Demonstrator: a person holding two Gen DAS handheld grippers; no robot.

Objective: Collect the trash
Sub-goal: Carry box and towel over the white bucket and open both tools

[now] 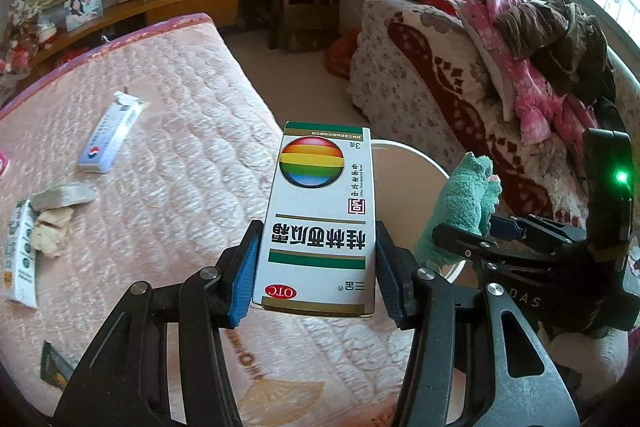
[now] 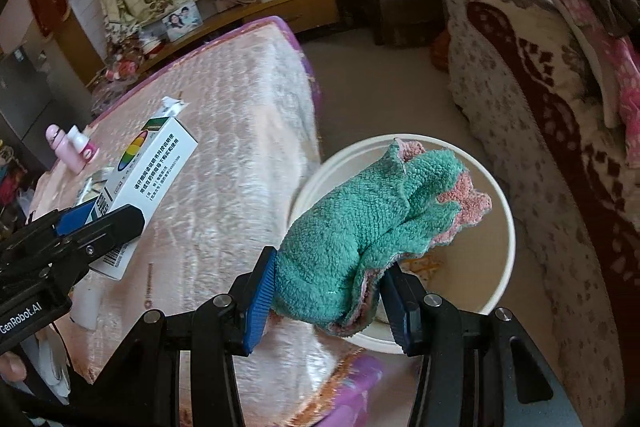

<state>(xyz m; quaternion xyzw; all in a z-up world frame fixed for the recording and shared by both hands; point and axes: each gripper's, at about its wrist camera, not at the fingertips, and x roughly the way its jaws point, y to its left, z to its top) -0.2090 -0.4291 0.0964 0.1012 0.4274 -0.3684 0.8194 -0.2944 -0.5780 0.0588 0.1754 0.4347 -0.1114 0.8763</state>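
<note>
Left hand-held gripper (image 1: pixel 316 267) clamps a white medicine box (image 1: pixel 320 219) by its long sides above the bed (image 1: pixel 180 99) edge; likely light, stiff, crushable. Right hand-held gripper (image 2: pixel 330 291) pinches a soft, floppy teal cloth (image 2: pixel 368 231) over the white bin (image 2: pixel 506 227)

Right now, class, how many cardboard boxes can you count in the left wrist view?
3. The medicine box sits between the left gripper's jaws; the long white box lies mid-mattress; the carton lies at the left edge. Others may be hidden.
</note>
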